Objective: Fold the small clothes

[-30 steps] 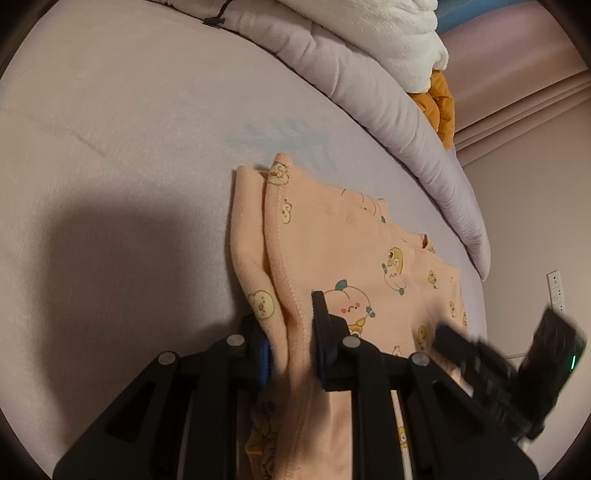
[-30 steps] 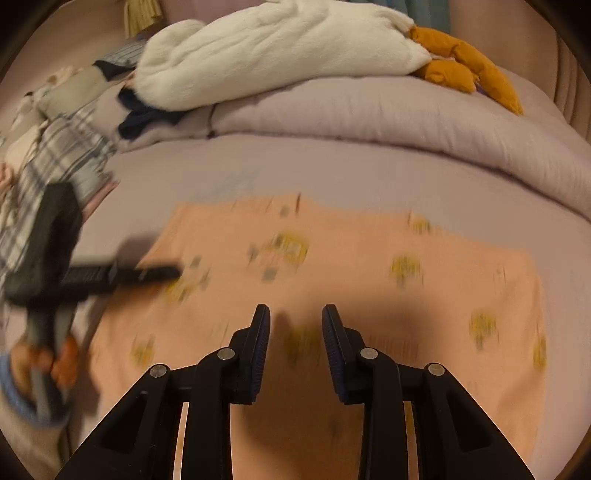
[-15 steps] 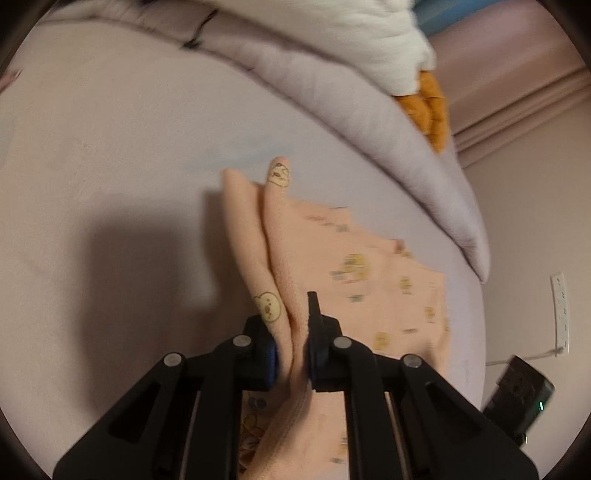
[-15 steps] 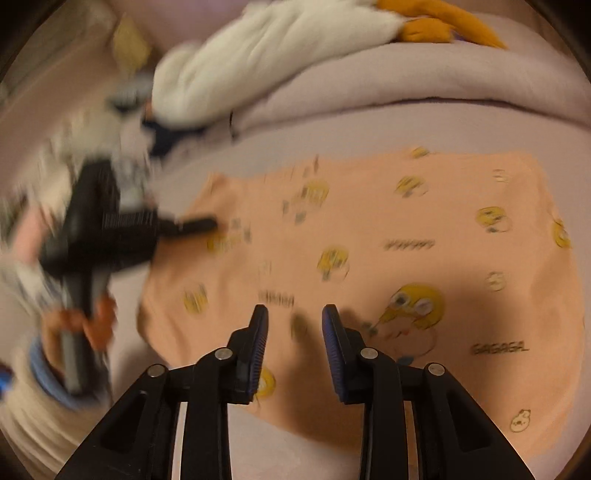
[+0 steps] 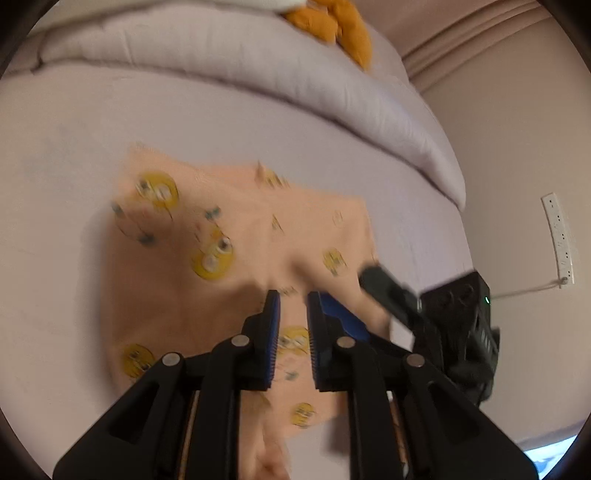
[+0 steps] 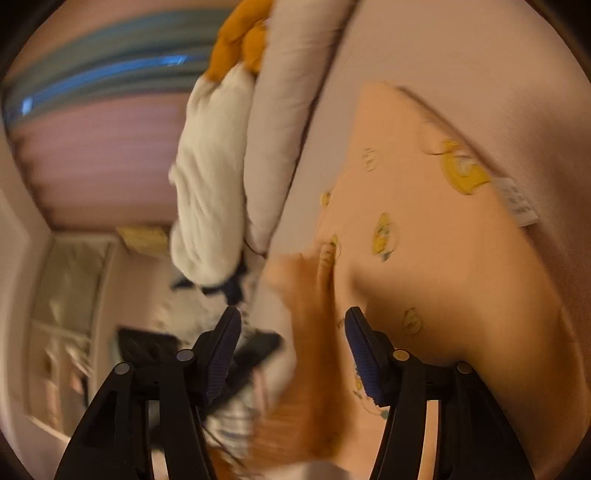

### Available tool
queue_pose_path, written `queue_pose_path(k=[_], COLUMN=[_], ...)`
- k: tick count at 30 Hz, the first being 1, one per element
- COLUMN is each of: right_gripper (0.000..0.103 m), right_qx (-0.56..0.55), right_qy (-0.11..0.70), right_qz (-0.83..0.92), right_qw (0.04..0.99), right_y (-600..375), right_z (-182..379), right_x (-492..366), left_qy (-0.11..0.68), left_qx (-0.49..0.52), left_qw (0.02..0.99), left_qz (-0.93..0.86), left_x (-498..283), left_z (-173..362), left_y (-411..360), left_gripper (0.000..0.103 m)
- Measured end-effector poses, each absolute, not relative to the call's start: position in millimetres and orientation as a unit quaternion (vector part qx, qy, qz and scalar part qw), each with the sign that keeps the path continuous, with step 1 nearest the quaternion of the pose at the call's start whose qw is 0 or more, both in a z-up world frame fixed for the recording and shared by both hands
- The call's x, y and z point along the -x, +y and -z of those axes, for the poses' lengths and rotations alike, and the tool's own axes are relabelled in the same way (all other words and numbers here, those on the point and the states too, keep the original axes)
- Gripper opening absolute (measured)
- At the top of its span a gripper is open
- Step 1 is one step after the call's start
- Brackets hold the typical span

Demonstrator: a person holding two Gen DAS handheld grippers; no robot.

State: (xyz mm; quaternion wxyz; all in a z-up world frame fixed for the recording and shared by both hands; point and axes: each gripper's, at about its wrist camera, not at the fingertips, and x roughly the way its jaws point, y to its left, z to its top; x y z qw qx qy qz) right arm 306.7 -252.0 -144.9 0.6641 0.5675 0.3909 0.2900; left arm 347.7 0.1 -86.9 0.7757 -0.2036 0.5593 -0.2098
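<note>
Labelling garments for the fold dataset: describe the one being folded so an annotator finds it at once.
Start from the pale lilac bed sheet, below the rolled duvet that carries an orange plush toy. Flat on that sheet lies the peach garment. It is the only peach cloth there, printed with small yellow cartoon figures, with a white care label at one edge.

Each black tool (image 5: 291, 314) has blue ribbed pads (image 5: 274, 332) and silver screws.
</note>
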Motion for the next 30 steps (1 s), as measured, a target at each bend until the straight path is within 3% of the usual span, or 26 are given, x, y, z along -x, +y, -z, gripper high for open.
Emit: queue_pose_path(k=[6, 11, 25, 27, 29, 30], right_gripper=[0.060, 0.060, 0.059, 0.048, 0.013, 0.010], right_qx=[-0.496, -0.451, -0.338, -0.334, -0.320, -0.314], right_qy=[0.436, 0.451, 0.515, 0.510, 0.508, 0.506], right_qz=[-0.282, -0.291, -0.275, -0.269, -0.261, -0.260], right_qw=[0.696, 0.713, 0.738, 0.746, 0.756, 0.760], right_y=[-229.1, -214.2, -167.3, -167.1, -161.8, -162.4], right_z=[126.6, 118.0, 123.0, 123.5, 122.6, 122.8], right_x=[-316.1, -319.9, -342.1, -342.9, -344.0, -342.5], left_qy=[0.549, 0.517, 0.533, 0.534, 0.535, 0.536], left_qx=[0.222, 0.231, 0.290, 0.292, 0.292, 0.292], left_qw=[0.777, 0.804, 0.775, 0.774, 0.774, 0.773], left_qz=[0.212, 0.182, 0.175, 0.176, 0.174, 0.173], left_x=[-330.5, -305.7, -276.0, -272.6, -270.9, -270.4], left_z=[84.4, 73.5, 110.4, 111.7, 111.4, 111.5], left_y=[23.3, 76.1, 123.7, 125.0, 126.4, 127.3], left_gripper=[0.013, 0.027, 0.027, 0.027, 0.027, 0.027])
